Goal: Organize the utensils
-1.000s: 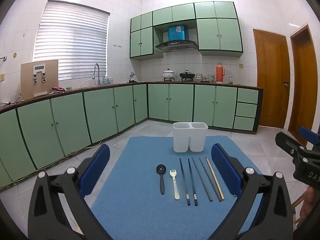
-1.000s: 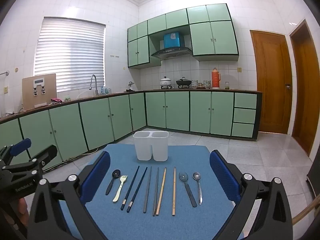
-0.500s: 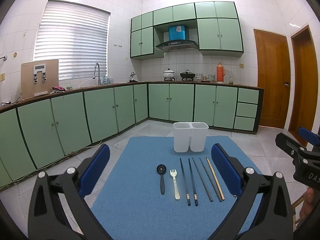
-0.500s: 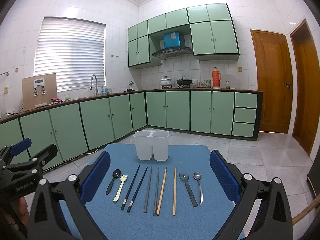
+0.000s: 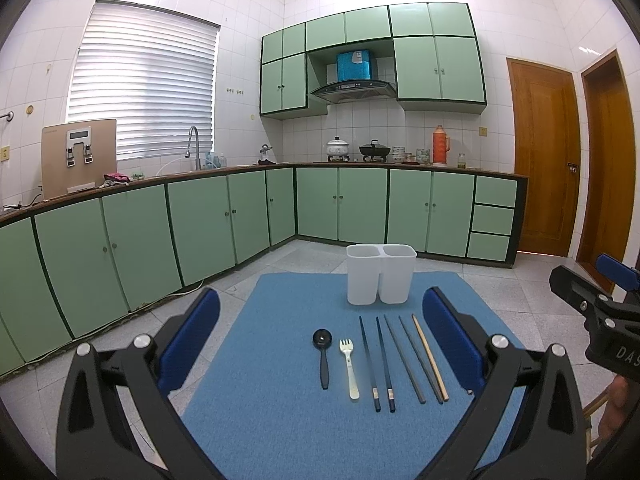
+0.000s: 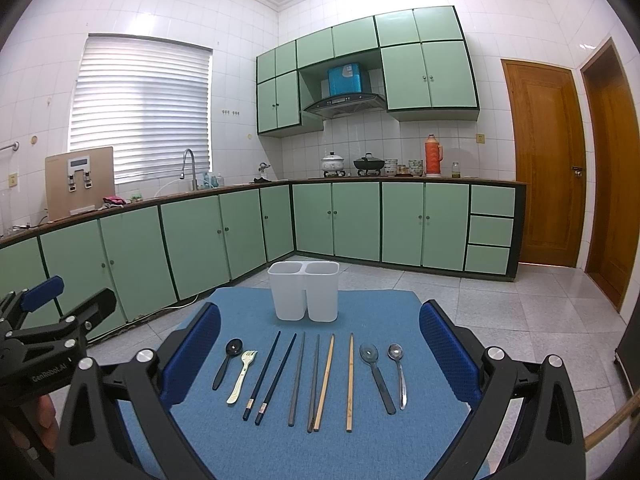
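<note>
Your left gripper [image 5: 320,344] hangs above the blue tabletop [image 6: 248,448], fingers spread wide and holding nothing. From the left lie a black spoon [image 6: 226,362], a cream fork [image 6: 241,376], two dark blue chopsticks [image 6: 269,378], two grey chopsticks [image 6: 298,378], two wooden chopsticks [image 6: 350,380], what looks like a dark-handled spoon [image 6: 376,378], and a steel spoon [image 6: 400,376]. Behind them stands the white two-compartment holder [image 6: 304,296], seemingly empty. Your right gripper [image 6: 320,356] likewise gapes wide, empty

The mat [image 6: 368,312] is plain blue, the two-cell holder [image 6: 304,296] white. Cabinets [image 6: 356,220] are pale green with dark edging; the fork [image 6: 242,376] looks cream, perhaps off-white.
</note>
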Demonstrator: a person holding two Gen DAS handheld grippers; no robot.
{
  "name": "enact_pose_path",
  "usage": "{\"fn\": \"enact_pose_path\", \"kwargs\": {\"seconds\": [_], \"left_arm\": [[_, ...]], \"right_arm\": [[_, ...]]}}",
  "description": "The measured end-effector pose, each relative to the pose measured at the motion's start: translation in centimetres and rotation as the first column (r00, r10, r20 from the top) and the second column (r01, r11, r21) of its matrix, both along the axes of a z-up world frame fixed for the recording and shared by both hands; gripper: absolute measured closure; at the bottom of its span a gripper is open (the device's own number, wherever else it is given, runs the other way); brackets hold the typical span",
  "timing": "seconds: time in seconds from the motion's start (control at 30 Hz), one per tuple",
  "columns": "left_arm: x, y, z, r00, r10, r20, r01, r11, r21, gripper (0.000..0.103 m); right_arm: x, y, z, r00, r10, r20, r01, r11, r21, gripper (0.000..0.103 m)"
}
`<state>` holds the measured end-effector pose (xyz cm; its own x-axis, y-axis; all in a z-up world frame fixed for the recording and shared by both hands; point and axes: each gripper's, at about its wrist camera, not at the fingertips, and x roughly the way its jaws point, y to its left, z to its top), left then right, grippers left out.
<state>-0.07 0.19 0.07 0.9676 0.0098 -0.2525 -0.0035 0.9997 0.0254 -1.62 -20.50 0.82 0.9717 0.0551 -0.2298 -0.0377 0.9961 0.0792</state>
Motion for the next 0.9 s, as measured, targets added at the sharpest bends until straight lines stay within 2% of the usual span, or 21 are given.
{"fn": "enact_pose_path", "kwargs": {"seconds": [0.9], "left_arm": [[0.02, 0.15, 0.23, 1.0, 0.001, 0.0, -0.001, 1.0, 0.001, 0.005]], "right_arm": [[-0.02, -0.06, 0.01, 1.0, 0.0, 0.002, 0.0, 1.0, 0.002, 0.006]]}}
